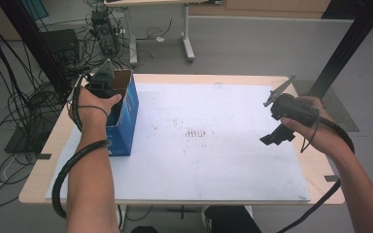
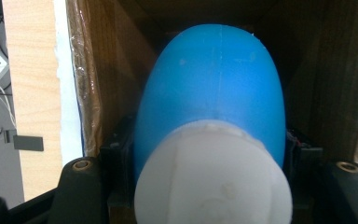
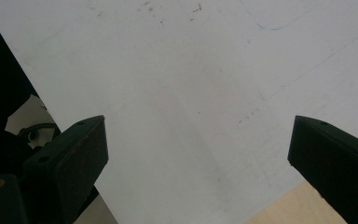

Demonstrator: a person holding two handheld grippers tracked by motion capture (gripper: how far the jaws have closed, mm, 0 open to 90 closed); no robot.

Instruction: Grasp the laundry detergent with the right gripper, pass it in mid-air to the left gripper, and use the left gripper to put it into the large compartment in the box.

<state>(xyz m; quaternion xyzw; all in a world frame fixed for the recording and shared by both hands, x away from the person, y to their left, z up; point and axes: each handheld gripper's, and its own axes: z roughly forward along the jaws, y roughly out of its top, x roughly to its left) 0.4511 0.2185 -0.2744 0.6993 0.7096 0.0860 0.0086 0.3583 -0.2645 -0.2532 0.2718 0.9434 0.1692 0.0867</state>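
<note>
A blue bottle with a white cap sits between my left gripper's black fingers, which press on its sides. The bottle hangs cap-up inside an open cardboard box, blue outside and brown inside, standing at the table's left edge. In the high view my left gripper points down into the box's mouth. My right gripper hovers over the right part of the white mat; its jaws stand wide apart with nothing between them.
The mat covers most of the wooden table and has faint red marks at its middle. Cables and black equipment lie on the floor at the back left. A black post rises at the back right.
</note>
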